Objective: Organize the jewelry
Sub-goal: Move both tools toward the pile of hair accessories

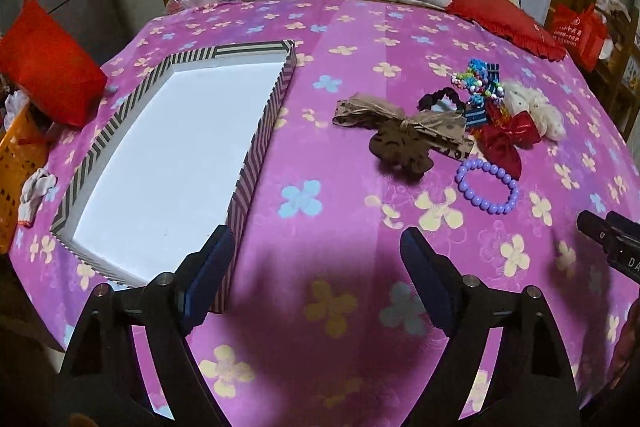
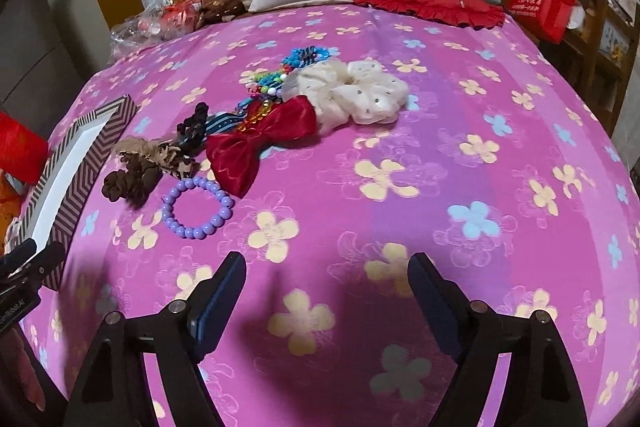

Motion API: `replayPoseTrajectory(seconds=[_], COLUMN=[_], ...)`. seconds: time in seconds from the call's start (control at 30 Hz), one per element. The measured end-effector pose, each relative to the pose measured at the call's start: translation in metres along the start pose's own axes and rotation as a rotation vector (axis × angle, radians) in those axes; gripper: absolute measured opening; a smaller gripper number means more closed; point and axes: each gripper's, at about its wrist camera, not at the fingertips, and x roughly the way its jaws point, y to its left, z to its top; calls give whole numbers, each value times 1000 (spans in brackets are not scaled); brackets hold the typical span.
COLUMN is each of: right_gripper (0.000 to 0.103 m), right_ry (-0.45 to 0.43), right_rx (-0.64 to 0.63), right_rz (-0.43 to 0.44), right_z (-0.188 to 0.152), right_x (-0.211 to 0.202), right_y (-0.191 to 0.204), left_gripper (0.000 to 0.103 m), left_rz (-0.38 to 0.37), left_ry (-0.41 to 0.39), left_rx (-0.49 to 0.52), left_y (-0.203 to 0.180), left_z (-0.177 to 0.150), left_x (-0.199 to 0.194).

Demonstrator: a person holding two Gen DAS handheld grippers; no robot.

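We note the left gripper [image 1: 316, 251] with jaws apart, nothing between them, above the pink flowered bedspread [image 1: 340, 35] beside the striped box [image 1: 236, 51]; right gripper [image 2: 326, 277] likewise spread and empty; purple bead bracelet [image 2: 197, 207] lies just ahead, touching the red bow [image 2: 256, 143]; white scrunchie [image 2: 356, 95] sits behind the bow.

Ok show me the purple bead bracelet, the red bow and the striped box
purple bead bracelet [image 2: 198, 207], right wrist view, on the beads of its near rim.
red bow [image 2: 256, 143], right wrist view, on the middle of the satin.
striped box [image 1: 256, 155], left wrist view, on its right side wall.
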Motion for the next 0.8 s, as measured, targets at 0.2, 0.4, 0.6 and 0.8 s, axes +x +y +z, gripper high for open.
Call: replayPoseTrajectory(seconds=[0.2, 0.4, 0.6, 0.8], right_gripper=[82, 82, 82, 81], right_ry=[4, 13, 14, 10], right_rx=[-30, -50, -63, -54], right_rz=[4, 23, 33, 41], right_z=[1, 3, 6, 10], right_x=[5, 12, 15, 20], right_y=[13, 26, 37, 41], left_gripper=[85, 85, 85, 85], left_rz=[-1, -4, -13, -31], left_ry=[12, 21, 20, 7], left_rx=[6, 16, 14, 45], left_y=[2, 3, 4, -1], left_z=[1, 2, 6, 19], left_x=[8, 14, 17, 26])
